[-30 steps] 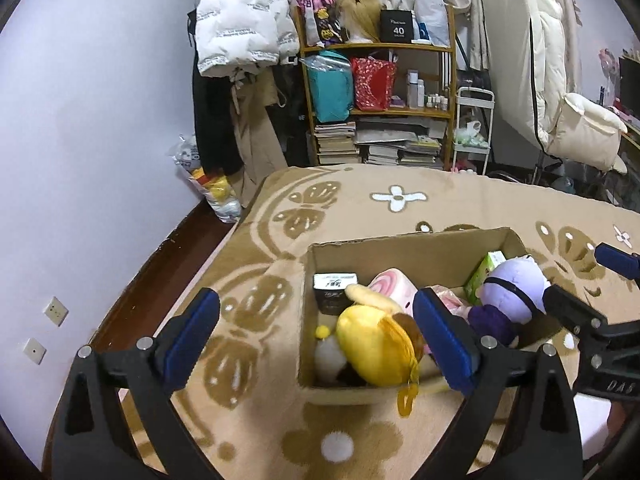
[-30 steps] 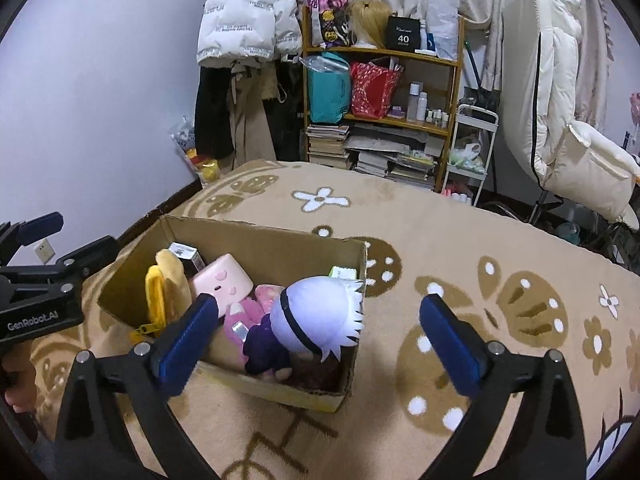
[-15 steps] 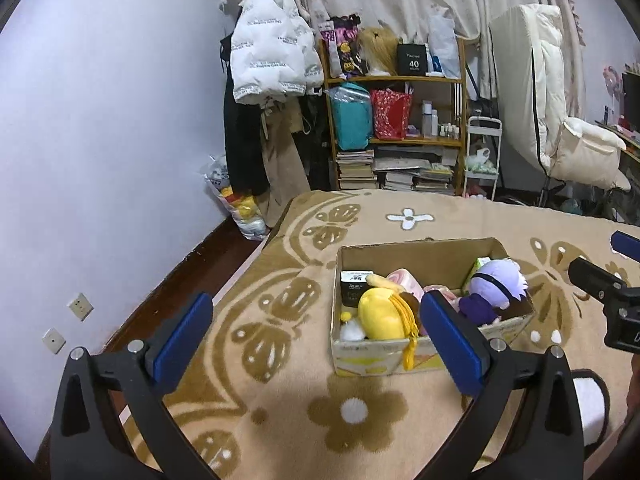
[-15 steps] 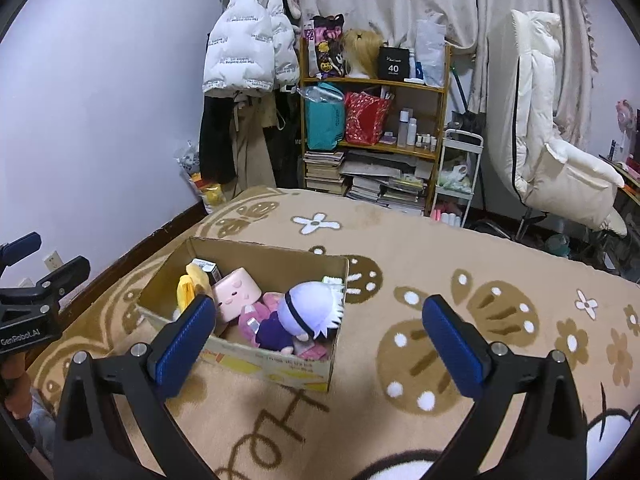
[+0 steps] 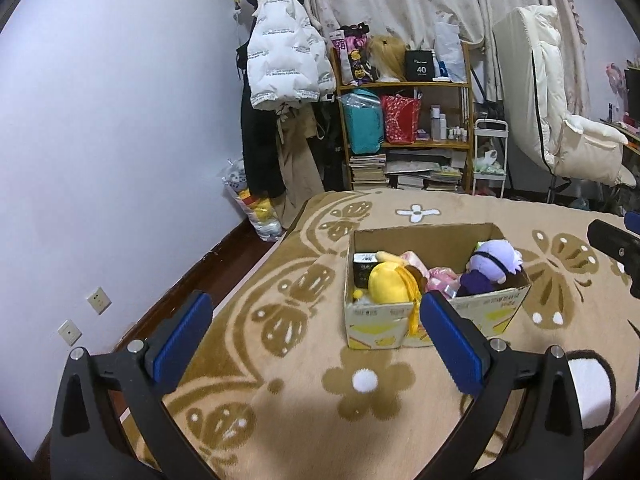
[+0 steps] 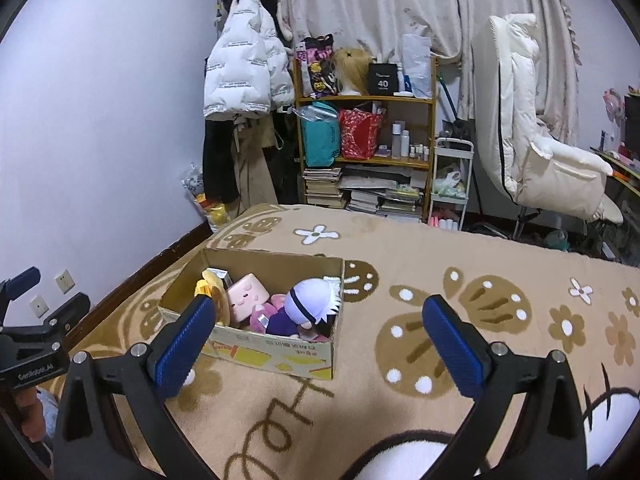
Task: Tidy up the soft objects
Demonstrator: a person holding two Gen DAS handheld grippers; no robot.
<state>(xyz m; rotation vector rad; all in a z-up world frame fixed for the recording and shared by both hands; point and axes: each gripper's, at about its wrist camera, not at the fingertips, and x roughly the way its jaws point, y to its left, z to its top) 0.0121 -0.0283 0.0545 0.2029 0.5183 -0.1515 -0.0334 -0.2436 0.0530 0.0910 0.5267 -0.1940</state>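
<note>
Two downward wrist views — shared cardboard box (image 5: 434, 322)

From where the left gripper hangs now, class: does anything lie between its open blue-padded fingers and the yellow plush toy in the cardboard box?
Only the near wall of the cardboard box lies between. The left gripper hangs open and empty over bare patterned carpet, and the yellow plush toy sits uncovered at the top of the box.

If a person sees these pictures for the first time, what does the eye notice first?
First, the open cardboard box on the beige flower-patterned carpet, filled with soft toys: a yellow plush, a pink square plush and a white-haired doll. Behind it, a white puffer jacket hangs beside a crowded shelf.
</note>
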